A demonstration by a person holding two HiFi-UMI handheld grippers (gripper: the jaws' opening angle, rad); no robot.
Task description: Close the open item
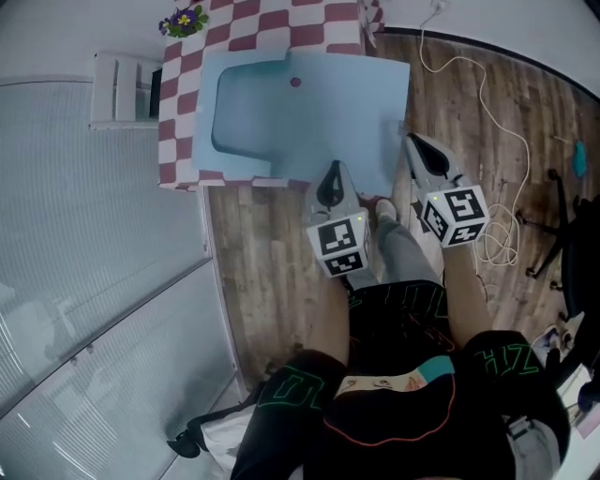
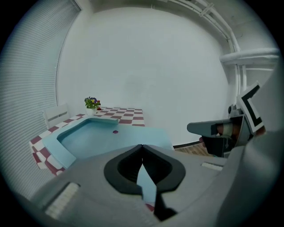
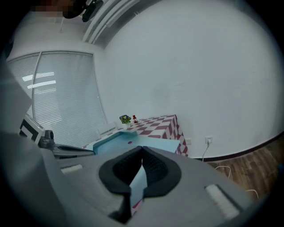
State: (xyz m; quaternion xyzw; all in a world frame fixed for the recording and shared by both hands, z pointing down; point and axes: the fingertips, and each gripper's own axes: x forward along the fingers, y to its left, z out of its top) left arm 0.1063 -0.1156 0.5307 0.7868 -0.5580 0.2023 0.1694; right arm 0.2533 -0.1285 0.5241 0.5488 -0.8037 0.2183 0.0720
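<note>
A light-blue open case (image 1: 246, 114) lies on a table with a red-and-white checked cloth (image 1: 309, 21). Its flat lid (image 1: 361, 117) is spread out to the right, overhanging the table's near edge. A small dark round spot (image 1: 296, 82) sits near its far rim. My left gripper (image 1: 331, 176) hovers just before the lid's near edge, shut and empty. My right gripper (image 1: 415, 142) is beside the lid's right near corner, also shut and empty. The left gripper view shows the case (image 2: 91, 137) beyond the closed tips (image 2: 142, 145). In the right gripper view the case (image 3: 128, 142) lies past the tips (image 3: 142, 147).
A small pot of flowers (image 1: 185, 21) stands at the table's far left corner. A white slatted unit (image 1: 122, 89) stands left of the table by the blinds. A white cable (image 1: 497, 131) loops over the wooden floor at right, near a black chair base (image 1: 558, 230).
</note>
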